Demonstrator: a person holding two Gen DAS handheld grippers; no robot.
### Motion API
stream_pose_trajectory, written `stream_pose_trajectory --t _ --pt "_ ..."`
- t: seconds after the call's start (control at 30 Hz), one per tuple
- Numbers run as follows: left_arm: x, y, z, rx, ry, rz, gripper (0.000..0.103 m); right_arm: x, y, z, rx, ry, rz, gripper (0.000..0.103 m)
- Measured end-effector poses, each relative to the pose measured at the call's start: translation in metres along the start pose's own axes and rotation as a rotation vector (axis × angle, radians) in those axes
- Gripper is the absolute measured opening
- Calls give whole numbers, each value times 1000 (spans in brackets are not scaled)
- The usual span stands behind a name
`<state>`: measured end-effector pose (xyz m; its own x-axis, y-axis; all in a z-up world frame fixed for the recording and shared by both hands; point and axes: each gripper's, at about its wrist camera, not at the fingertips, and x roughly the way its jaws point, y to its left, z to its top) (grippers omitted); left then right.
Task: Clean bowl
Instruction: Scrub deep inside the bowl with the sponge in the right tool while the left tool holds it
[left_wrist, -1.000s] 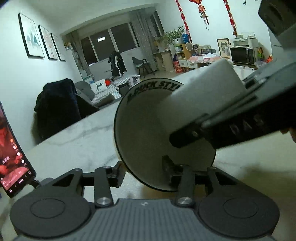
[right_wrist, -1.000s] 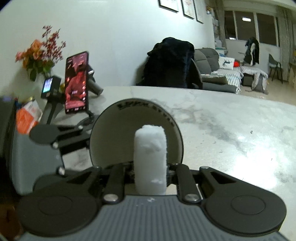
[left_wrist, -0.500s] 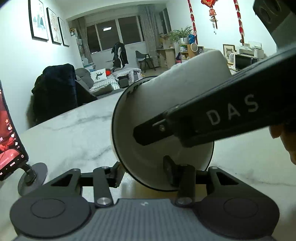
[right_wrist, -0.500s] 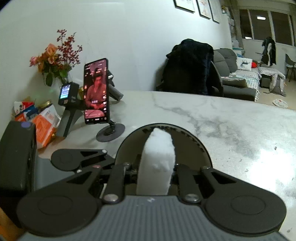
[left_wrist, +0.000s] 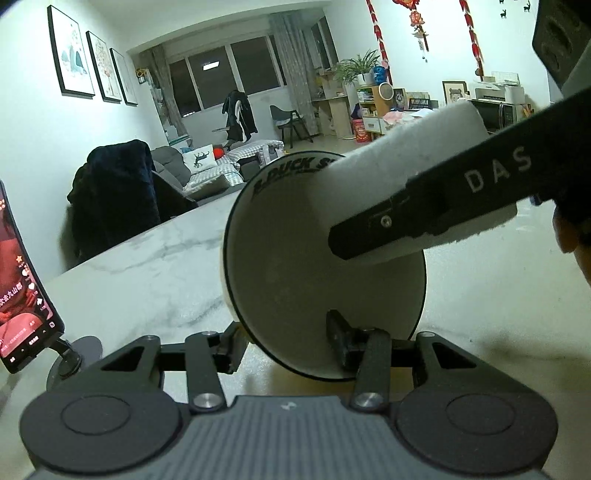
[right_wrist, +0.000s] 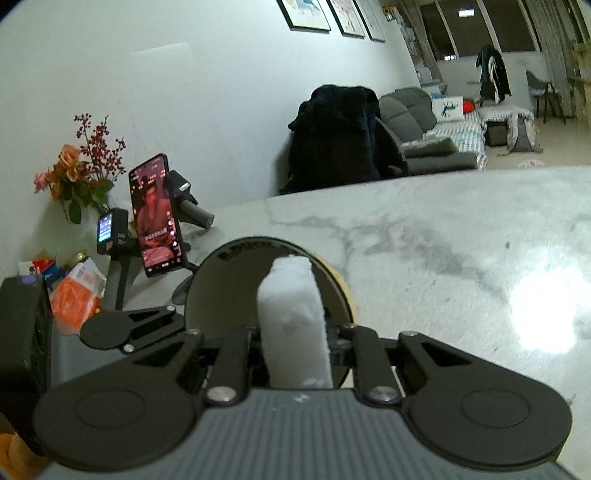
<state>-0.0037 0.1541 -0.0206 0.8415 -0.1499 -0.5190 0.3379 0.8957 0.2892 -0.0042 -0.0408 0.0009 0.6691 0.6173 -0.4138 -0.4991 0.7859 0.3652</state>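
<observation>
left gripper (left_wrist: 286, 345) jaws clamp tilted bowl (left_wrist: 295, 277) rim; right gripper (right_wrist: 293, 332) jaws pinch white sponge (right_wrist: 293, 321), prob. touching bowl's inside, over desk (right_wrist: 443, 258).

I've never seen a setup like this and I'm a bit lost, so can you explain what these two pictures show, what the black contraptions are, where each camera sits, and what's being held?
No robot here: a person holds a two-finger gripper in each hand, and each gripper carries a wide-angle camera looking forward along its fingers. The black shapes at the bottom of each picture are that gripper's own body.

The left camera's picture shows the left gripper clamped on the rim of a bowl, tipped on its side with its opening facing the camera. The right gripper comes in from the right, shut on a white sponge that reaches into the bowl.

The right camera's picture shows the same sponge between its own fingers, with the bowl behind it.

Below is a marble table. At its far side stand a phone on a holder and flowers.
</observation>
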Motion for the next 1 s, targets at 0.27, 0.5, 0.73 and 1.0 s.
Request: stream_pose_trajectory --t 0.27,0.5,0.73,1.0 --pt "-2 -3 -1 4 0 7 47 -3 14 3 -25 -44 50 19" --pt "0 -3 2 5 0 9 48 -5 12 4 -26 -56 24 18" --pt "4 -1 2 1 0 -2 50 -5 14 4 -29 -55 31 19" --pt "5 -1 2 6 -1 -3 52 -5 17 5 -33 -55 40 19"
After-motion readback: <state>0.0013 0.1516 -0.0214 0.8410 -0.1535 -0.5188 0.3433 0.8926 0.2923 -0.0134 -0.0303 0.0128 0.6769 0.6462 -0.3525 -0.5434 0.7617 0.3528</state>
